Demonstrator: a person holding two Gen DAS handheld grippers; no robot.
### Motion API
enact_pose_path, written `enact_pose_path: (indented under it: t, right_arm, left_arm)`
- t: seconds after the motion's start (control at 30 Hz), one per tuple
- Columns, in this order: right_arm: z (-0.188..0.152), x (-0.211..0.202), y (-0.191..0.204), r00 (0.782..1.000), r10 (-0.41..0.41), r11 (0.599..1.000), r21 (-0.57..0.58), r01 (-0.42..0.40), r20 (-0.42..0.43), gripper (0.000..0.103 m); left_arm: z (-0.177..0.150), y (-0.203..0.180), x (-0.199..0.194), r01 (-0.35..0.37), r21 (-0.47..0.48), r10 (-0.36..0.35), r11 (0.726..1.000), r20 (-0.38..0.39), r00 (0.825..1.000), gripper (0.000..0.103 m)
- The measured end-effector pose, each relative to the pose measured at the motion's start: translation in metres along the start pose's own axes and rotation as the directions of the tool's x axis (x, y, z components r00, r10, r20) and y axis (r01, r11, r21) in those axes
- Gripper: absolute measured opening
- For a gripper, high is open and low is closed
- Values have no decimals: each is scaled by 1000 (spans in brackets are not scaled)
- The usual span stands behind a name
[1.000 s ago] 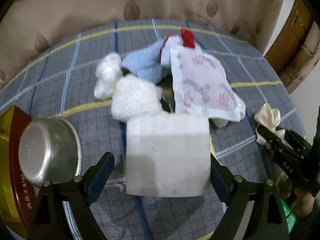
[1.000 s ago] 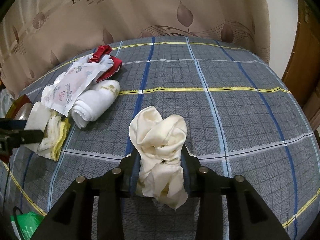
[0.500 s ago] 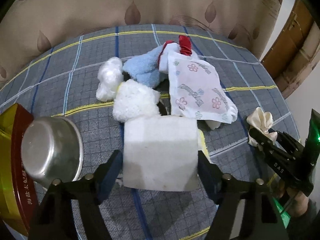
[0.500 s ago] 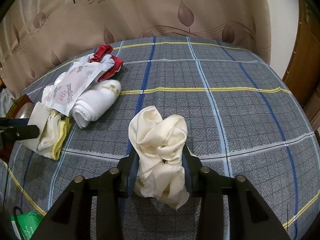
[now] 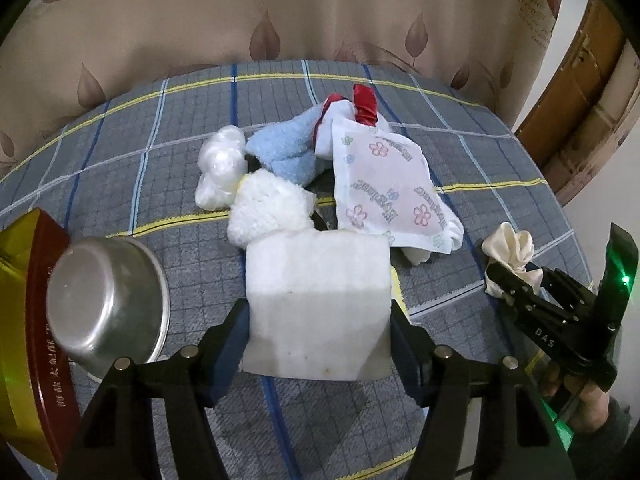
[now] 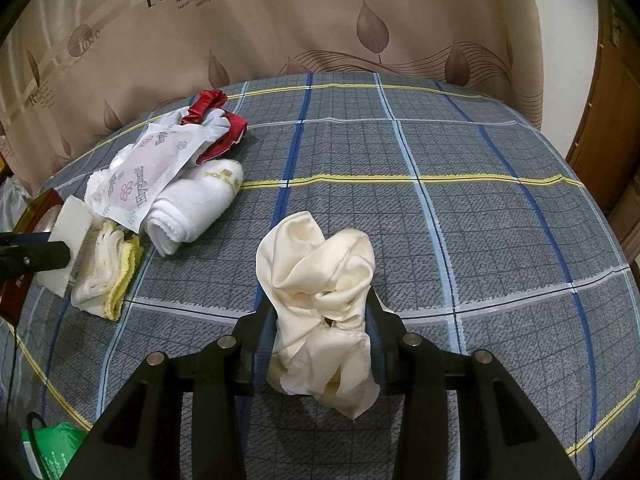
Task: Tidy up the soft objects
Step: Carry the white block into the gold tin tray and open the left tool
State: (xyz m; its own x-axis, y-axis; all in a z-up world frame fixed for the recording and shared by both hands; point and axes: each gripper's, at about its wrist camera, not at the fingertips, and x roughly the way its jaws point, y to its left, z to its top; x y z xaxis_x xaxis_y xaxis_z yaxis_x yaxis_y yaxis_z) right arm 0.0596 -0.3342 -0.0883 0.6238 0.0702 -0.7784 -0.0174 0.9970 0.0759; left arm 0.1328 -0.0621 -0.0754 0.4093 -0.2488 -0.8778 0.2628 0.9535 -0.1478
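Note:
My left gripper [image 5: 319,320] is shut on a white foam sponge block [image 5: 318,300] and holds it above the plaid tablecloth. Behind it lies a pile: a fluffy white cloth [image 5: 268,210], a clear plastic wad [image 5: 220,166], a light blue towel [image 5: 286,148], a flowered packet [image 5: 384,188] and a red-and-white cloth [image 5: 362,106]. My right gripper [image 6: 320,328] is shut on a crumpled cream satin cloth [image 6: 320,280]; that cloth also shows in the left wrist view [image 5: 510,250]. The right wrist view shows a rolled white towel [image 6: 196,208] and a yellow-edged cloth [image 6: 106,276].
A steel bowl [image 5: 106,308] sits upside down on a red-and-gold tin [image 5: 24,320] at the left. A beige leaf-print curtain [image 6: 320,20] hangs behind the table. A green packet [image 6: 52,452] lies at the near left edge. A wooden door [image 5: 580,100] stands right.
My left gripper has lifted and pulled back with the sponge, so the pile looks farther away. My right gripper, still holding the cream cloth, has hardly moved.

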Motion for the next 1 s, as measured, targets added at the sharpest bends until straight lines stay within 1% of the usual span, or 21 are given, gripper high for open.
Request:
enact_pose_path:
  t: [0.27,0.53,0.7,0.8,1.0]
  right_arm:
    - [0,0,-1,1000,1,1000,0,-1,0,38]
    - [0,0,-1,1000,1,1000,0,-1,0,38]
    - [0,0,-1,1000,2,1000,0,-2,0,38]
    - [0,0,-2,1000,1,1000,0,-1,0,38]
    - [0,0,-1,1000,0,1000,-2,0,-1,38]
  left_arm:
    - [-2,4,-15,-15,11,15,1000,10,1000,67]
    - [-9,31,-40,-54,-26,54,998,22,998,67]
    - [-9,58,-65,-102,-61,106,993,51,993,67]
    - [-9,83,-80,-141,-95,148,985,66,987,67]
    - [-10,145,-100,-227,-197,244,954,64,968,67]
